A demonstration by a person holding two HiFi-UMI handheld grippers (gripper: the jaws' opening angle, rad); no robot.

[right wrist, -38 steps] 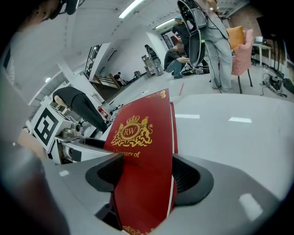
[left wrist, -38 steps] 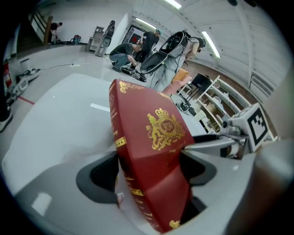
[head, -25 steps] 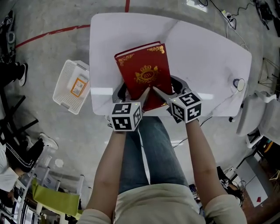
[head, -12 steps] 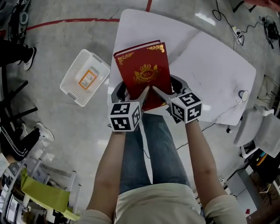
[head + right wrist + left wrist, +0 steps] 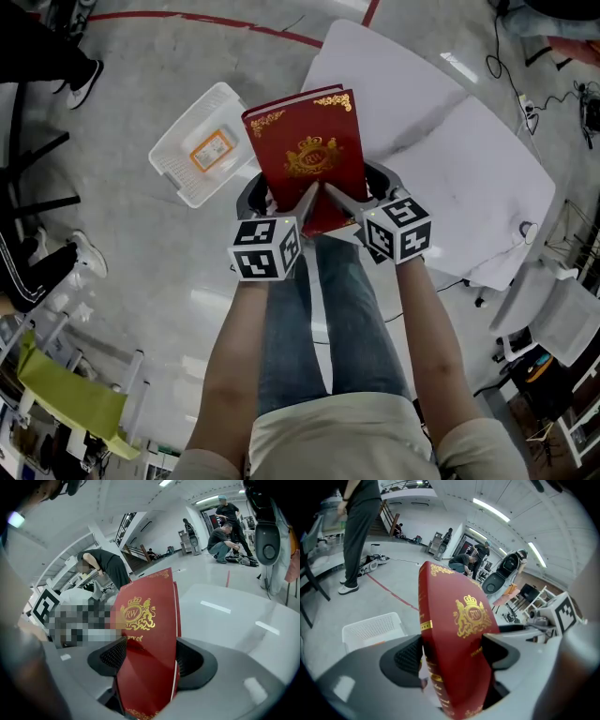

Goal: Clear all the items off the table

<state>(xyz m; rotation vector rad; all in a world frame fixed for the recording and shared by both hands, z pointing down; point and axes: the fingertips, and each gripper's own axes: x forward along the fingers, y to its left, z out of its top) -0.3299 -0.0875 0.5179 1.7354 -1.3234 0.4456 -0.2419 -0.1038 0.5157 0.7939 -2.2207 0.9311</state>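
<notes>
My left tool (image 5: 454,651) and right tool (image 5: 152,658) both pinch the near edge of the red book (image 5: 309,155), one at each near corner. The book is lifted clear, tilting up and away from me. It hangs at the left edge of the white worktop (image 5: 450,159), above the grey floor (image 5: 141,244). A white basket (image 5: 178,164) stands on the floor just left of it.
</notes>
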